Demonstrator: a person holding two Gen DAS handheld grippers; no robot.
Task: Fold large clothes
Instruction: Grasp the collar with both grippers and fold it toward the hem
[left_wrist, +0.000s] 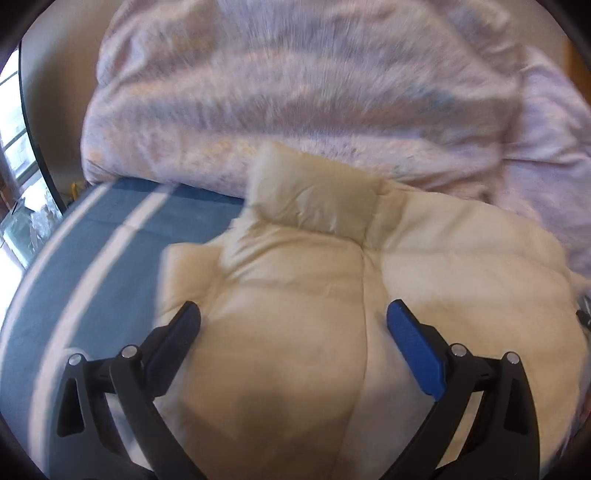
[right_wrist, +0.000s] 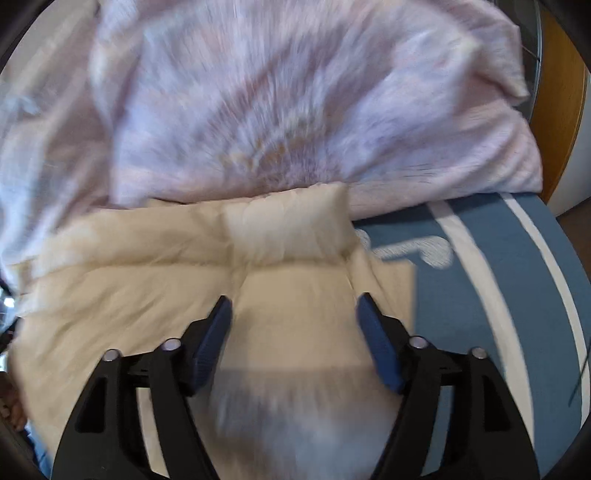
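On the blue, white-striped bed sheet (left_wrist: 110, 295) lies the cream quilted puffer jacket (left_wrist: 295, 295), collar against the pink patterned duvet (left_wrist: 295, 92). Left gripper (left_wrist: 293, 317) and right gripper (right_wrist: 293, 314) hover above, jaws apart, empty.

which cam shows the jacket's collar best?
Left wrist: the cream puffer jacket has its collar standing clear, with both ends visible against the pink quilt. Right wrist shows the collar too, but more blurred.

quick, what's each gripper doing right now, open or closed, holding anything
Left gripper: open, holding nothing, above the cream puffer jacket.
Right gripper: open, holding nothing, over the same jacket.
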